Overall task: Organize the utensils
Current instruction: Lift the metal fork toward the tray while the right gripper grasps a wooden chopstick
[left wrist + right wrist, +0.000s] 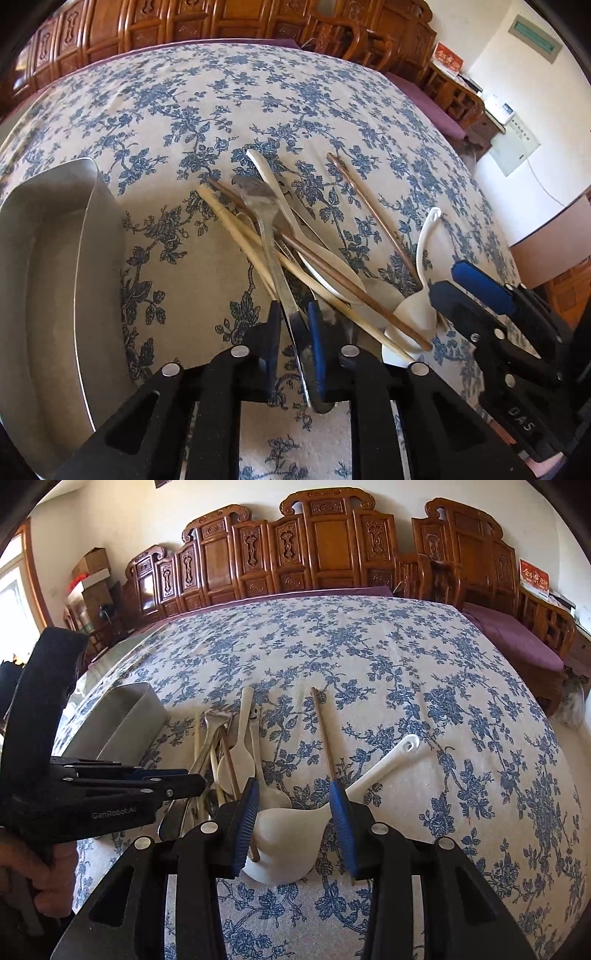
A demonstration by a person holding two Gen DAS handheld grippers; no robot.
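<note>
On the flowered tablecloth (369,657), near its front edge, the utensils lie in a crossed heap: a metal spoon (264,221), pale chopsticks (236,229), a brown chopstick (321,266) and a white spoon (280,192), with one more brown chopstick (323,731) lying apart and a white ladle (291,834) on the right side. A steel tray (48,258) sits at the left edge, empty as far as can be seen. The left gripper (291,343) has its jaws nearly together, pinching the metal spoon's thin handle. The right gripper (295,827) has its jaws spread to either side of the ladle's bowl, pads not pressing on it. The steel handle looks stiff, smooth and likely to slip or pivot in a narrow pinch, so a hold near mid-handle seems best. The ladle looks light and rigid, possibly breakable; its straight handle offers a surer hold than the rounded bowl.
</note>
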